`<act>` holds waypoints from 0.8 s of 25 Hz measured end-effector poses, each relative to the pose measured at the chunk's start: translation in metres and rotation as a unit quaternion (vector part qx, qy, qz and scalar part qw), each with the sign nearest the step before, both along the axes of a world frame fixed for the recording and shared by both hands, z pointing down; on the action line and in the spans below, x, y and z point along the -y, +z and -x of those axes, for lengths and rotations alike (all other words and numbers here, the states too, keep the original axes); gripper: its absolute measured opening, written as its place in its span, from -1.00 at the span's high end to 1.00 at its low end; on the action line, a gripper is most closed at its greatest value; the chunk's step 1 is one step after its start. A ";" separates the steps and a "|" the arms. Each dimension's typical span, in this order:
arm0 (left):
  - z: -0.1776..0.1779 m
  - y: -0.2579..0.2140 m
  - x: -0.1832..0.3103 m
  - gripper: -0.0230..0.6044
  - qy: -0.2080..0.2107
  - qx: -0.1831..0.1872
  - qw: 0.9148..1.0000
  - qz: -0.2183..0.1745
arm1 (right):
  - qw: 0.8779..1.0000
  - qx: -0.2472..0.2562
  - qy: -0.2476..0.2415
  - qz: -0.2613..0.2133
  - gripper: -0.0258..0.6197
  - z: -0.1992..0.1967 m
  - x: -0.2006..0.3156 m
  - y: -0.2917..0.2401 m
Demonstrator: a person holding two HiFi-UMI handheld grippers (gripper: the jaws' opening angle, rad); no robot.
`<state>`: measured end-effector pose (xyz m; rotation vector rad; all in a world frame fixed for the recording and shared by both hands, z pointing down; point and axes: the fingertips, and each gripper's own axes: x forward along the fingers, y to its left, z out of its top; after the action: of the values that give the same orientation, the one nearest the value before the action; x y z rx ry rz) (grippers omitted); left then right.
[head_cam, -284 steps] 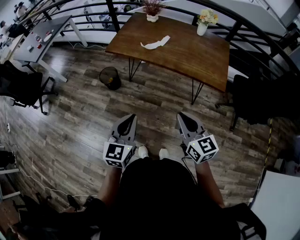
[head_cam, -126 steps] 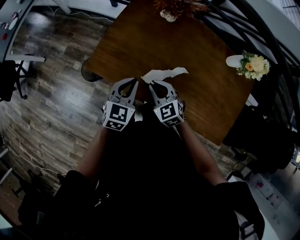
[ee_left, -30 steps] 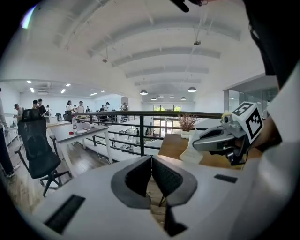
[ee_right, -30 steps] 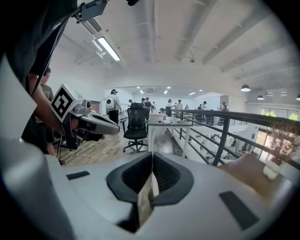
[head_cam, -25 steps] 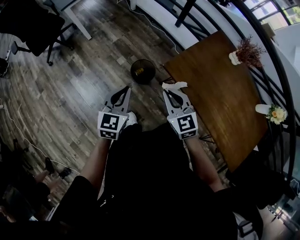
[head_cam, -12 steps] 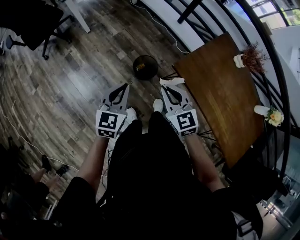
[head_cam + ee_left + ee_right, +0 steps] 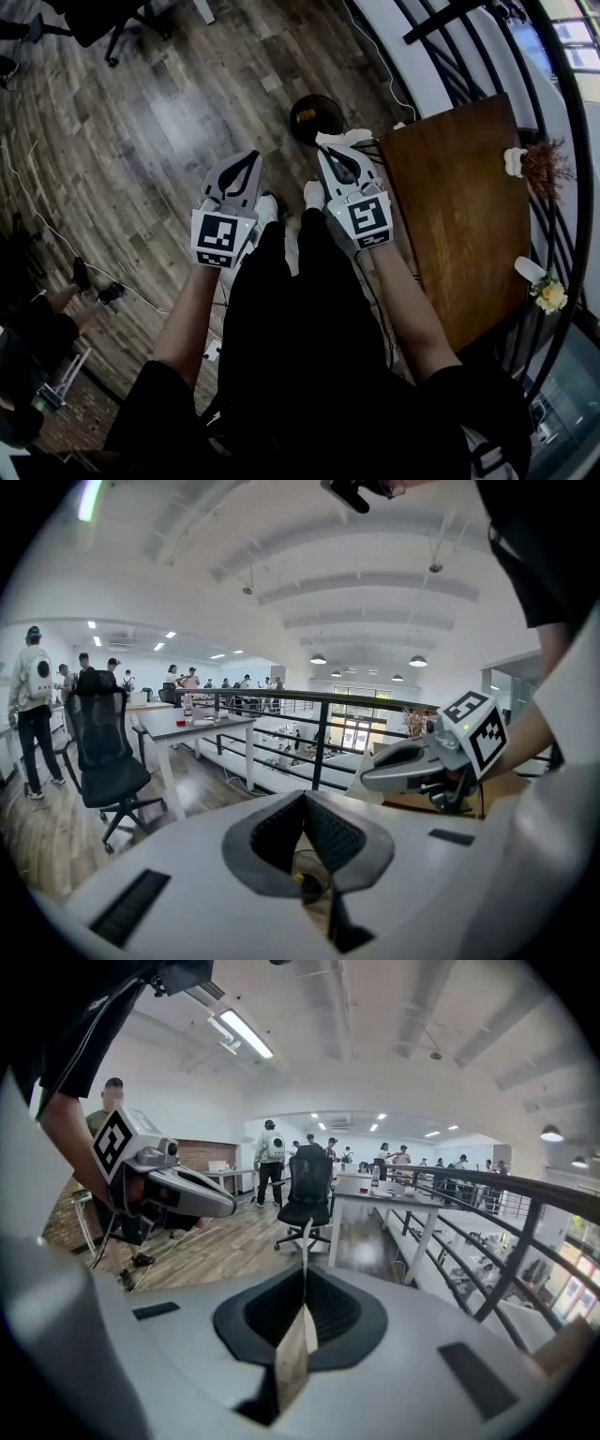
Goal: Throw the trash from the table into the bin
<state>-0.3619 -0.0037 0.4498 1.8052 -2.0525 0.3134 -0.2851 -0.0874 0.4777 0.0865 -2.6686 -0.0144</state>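
A strip of white paper trash (image 7: 343,139) sticks out past the tips of my right gripper (image 7: 336,153), which is shut on it; in the right gripper view the paper (image 7: 298,1342) stands edge-on between the pads. The round black bin (image 7: 316,117) stands on the wood floor just beyond those tips, beside the corner of the brown table (image 7: 459,216). My left gripper (image 7: 246,165) hangs to the left of the bin, shut and empty. Through the gap below its closed tips (image 7: 303,796) the bin (image 7: 307,872) shows with something yellow inside.
The table carries a dried-flower pot (image 7: 536,167) and a vase of flowers (image 7: 544,291). A black railing (image 7: 322,738) runs behind the table. An office chair (image 7: 306,1185) and a white desk (image 7: 380,1190) stand farther off, with people beyond. A cable (image 7: 141,300) lies on the floor at left.
Both grippers have moved away from the table and down toward the bin, the right one still carrying the paper. The bin now lies just ahead of the right tips.
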 end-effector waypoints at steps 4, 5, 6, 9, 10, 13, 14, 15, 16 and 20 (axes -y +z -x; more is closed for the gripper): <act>0.009 0.021 0.014 0.89 -0.028 -0.004 1.000 0.009 | 0.999 -0.016 -0.023 0.017 0.86 0.020 0.014 0.042; 0.010 0.028 0.018 0.89 -0.033 -0.007 0.999 0.012 | 0.999 -0.020 -0.027 0.021 0.87 0.025 0.018 0.054; 0.011 0.037 0.021 0.89 -0.038 -0.010 0.999 0.017 | 0.999 -0.025 -0.031 0.025 0.86 0.029 0.020 0.068; 0.014 0.072 0.028 0.89 -0.055 -0.018 0.998 0.032 | 0.998 -0.044 -0.046 0.030 0.87 0.037 0.025 0.116; 0.016 0.085 0.031 0.89 -0.063 -0.023 0.997 0.035 | 0.997 -0.051 -0.051 0.029 0.86 0.039 0.028 0.134; 0.019 0.124 0.041 0.89 -0.077 -0.043 0.995 0.041 | 0.995 -0.069 -0.062 0.030 0.86 0.047 0.034 0.181; 0.019 0.137 0.045 0.89 -0.080 -0.049 0.995 0.042 | 0.995 -0.072 -0.065 0.032 0.86 0.050 0.037 0.195; 0.019 0.149 0.048 0.89 -0.081 -0.054 0.994 0.044 | 0.994 -0.075 -0.067 0.034 0.87 0.053 0.039 0.210; 0.018 0.160 0.052 0.89 -0.082 -0.058 0.994 0.045 | 0.994 -0.078 -0.067 0.037 0.87 0.055 0.041 0.224; 0.019 0.209 0.063 0.89 -0.083 -0.069 0.993 0.056 | 0.993 -0.091 -0.056 0.046 0.86 0.062 0.051 0.284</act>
<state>-0.3811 -0.0667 0.6590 1.5350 -2.0297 0.2443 -0.3474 -0.1381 0.7618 -0.0911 -2.4850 0.0612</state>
